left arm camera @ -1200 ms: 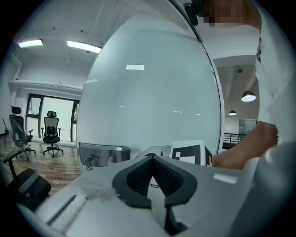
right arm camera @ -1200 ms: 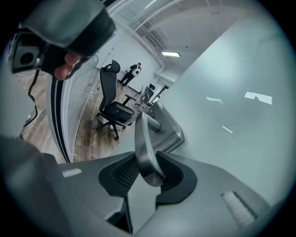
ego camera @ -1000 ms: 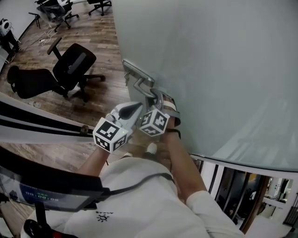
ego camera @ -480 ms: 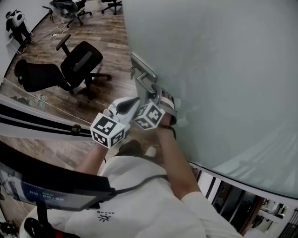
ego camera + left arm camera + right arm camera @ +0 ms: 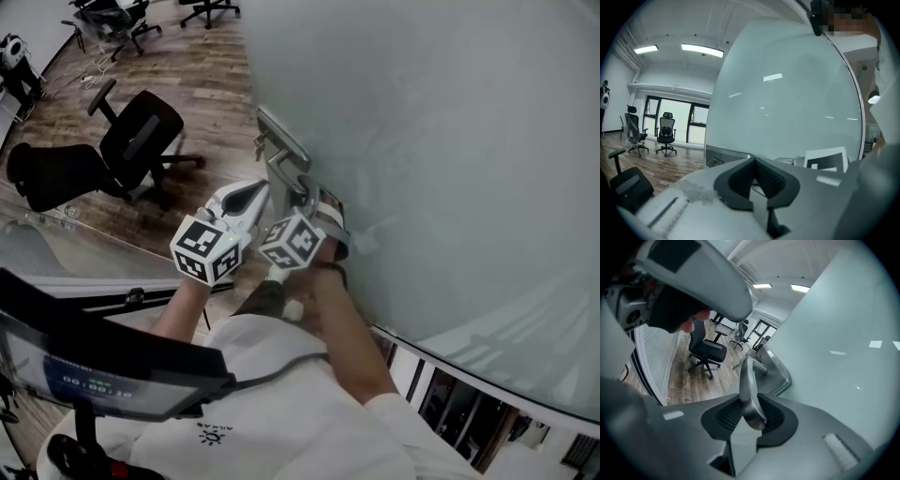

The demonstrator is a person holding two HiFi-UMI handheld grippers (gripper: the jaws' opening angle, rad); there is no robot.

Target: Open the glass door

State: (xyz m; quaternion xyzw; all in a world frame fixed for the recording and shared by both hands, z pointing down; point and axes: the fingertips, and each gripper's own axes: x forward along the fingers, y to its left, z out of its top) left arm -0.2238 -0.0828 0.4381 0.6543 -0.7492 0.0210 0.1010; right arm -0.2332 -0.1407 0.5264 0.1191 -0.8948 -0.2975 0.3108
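**Furniture and light in the room**

A black office chair (image 5: 141, 136) stands on the wooden floor (image 5: 202, 89), with another dark chair (image 5: 52, 173) just beside it. Farther away, more chairs (image 5: 667, 137) stand near large windows (image 5: 679, 123). Two long ceiling lights (image 5: 702, 49) are on.

Head view looks down, gripper views along glass door (image 5: 450, 141), near door handle (image 5: 281, 165).

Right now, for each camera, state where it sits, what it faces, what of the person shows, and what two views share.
Head view: on the person's head, looking steeply down at the glass door and handle; both forearms, left gripper and right gripper show.
Left gripper view: on the left gripper, looking along its shut, empty jaws at the door; right gripper's cube shows.
Right gripper view: on the right gripper, looking along jaws clamped on the handle; left gripper above.
Shared: head and right gripper views show the handle.
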